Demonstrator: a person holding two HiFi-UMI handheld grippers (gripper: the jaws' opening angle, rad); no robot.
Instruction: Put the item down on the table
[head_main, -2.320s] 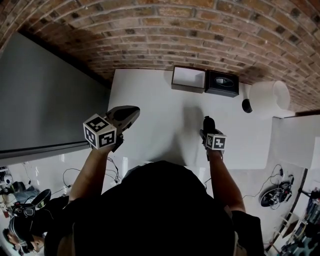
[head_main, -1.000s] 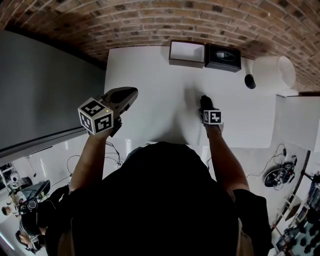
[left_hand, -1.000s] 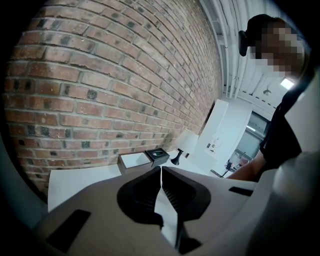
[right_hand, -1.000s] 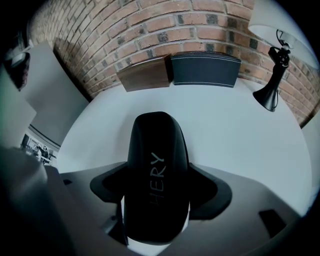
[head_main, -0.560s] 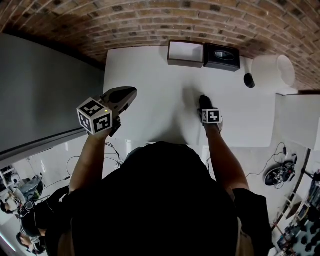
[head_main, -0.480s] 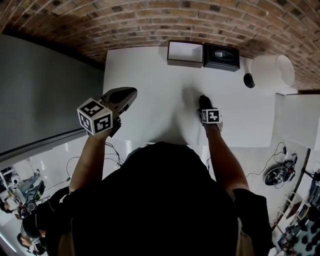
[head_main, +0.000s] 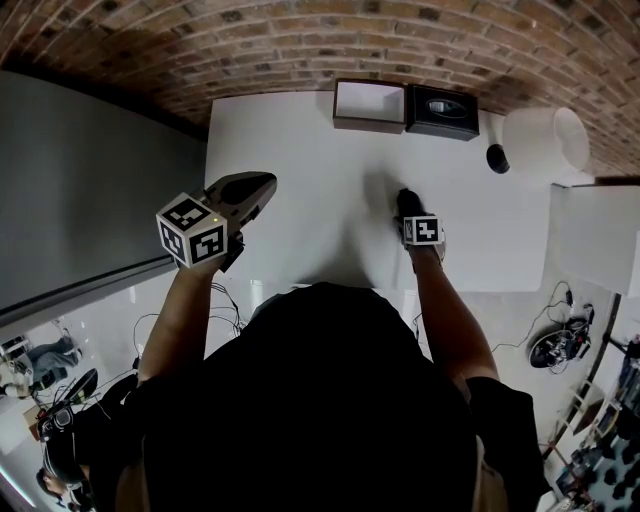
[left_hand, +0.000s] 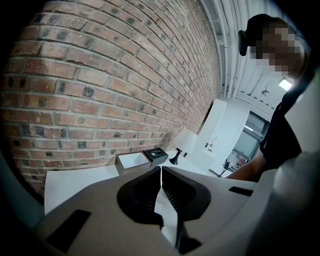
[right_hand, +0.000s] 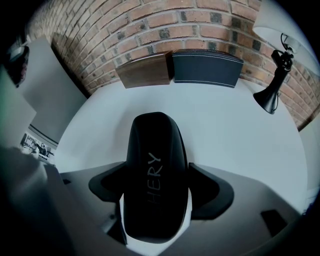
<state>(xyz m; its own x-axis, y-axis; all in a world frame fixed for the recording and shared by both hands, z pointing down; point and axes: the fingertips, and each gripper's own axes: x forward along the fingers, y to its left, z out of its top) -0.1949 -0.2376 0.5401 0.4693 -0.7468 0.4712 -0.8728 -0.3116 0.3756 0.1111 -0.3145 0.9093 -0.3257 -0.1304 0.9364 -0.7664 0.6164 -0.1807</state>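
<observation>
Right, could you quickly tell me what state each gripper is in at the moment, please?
Left gripper: shut, nothing in it.
Right gripper: jaws opening, black case between them.

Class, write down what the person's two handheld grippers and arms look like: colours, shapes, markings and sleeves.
Both grippers are grey shells with black pads. The left gripper and right gripper each carry a cube of black-and-white square markers. The right one's jaws are opening, a black item between them. Forearms are bare below a dark short-sleeved top.
</observation>
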